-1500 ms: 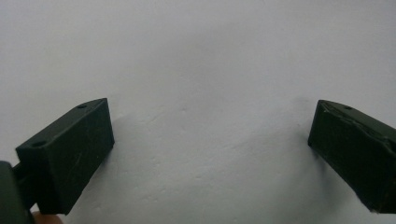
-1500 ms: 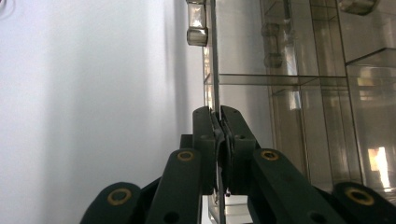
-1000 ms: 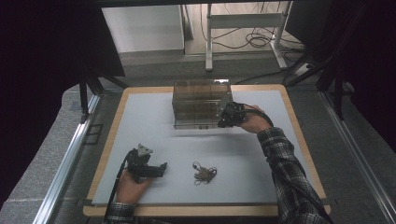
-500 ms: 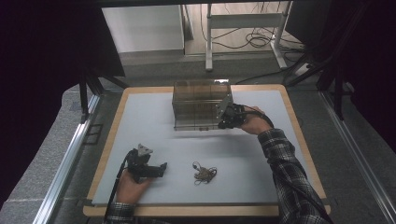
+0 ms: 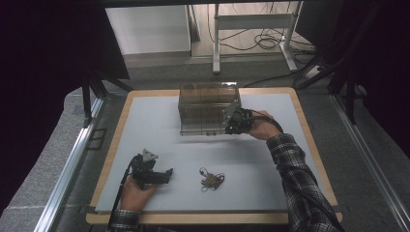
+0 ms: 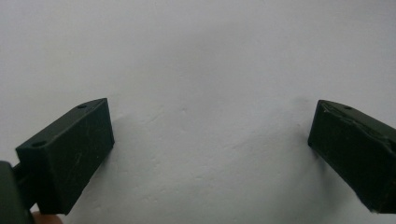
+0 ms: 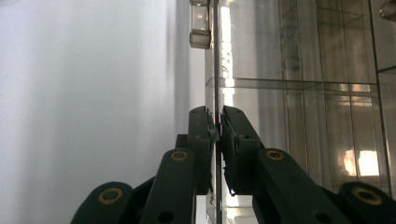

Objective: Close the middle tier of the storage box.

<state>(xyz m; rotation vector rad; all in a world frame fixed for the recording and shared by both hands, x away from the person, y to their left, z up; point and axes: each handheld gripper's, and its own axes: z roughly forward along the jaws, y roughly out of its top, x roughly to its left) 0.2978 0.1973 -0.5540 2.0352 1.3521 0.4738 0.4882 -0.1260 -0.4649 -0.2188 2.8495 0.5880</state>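
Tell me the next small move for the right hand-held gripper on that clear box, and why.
Probably swing the pinched panel open: the right hand-held gripper is shut on a thin edge of the clear box, likely its lid, and the latch looks undone.

There is one clear box (image 5: pixel 208 108), one small tangle (image 5: pixel 212 179), one mat (image 5: pixel 270 164) and one table (image 5: pixel 109 150). There are two grippers: left gripper (image 5: pixel 162 175), right gripper (image 5: pixel 227 123).
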